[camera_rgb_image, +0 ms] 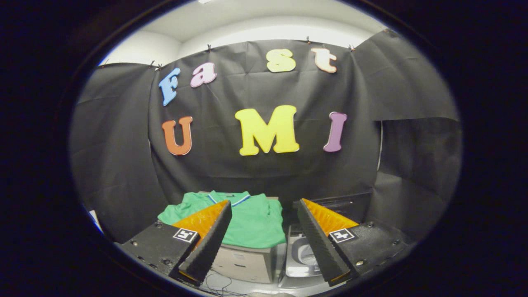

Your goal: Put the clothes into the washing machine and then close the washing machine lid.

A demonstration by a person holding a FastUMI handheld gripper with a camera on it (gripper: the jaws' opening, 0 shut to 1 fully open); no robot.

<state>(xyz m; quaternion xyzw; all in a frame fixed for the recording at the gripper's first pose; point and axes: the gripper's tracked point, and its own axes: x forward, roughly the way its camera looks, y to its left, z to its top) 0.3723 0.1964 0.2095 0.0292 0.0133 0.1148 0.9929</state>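
- While the hand-held gripper (pixel 264 206) hangs in the air w/ its fingers spread wide, nothing sits between them; both fingers are clear of every object.
- Green shirt (pixel 255 225) w/ a striped collar lies spread flat on top of a pale box (pixel 244 262), just ahead of the left finger and reaching into the gap between the fingers. Its front hem hangs slightly over the box's front edge.
- Pale box looks like a small cabinet or carton; faint handle marks on its front, can't tell more.
- Washing machine (pixel 300 258) stands just beside the box, on its right, partly hidden behind the right finger. It's a small top-loader, light grey body, round drum opening visible from above.
- Lid (pixel 330 204) is a dark panel standing up behind the opening, so the machine is open; exact tilt can't be told.
- Shirt and machine are apart – no cloth over the drum opening.
- Surface under box and machine is light grey, smooth; can't tell if it's a bench or the floor. Thin dark cables (pixel 218 284) trail across it in front of the box.
- Room: black cloth (pixel 264 173) hangs as backdrop behind everything and wraps round both sides, w/ creases and folds, clipped along the top edge.
- Above the cloth, white wall and ceiling (pixel 264 29) show, evenly lit.
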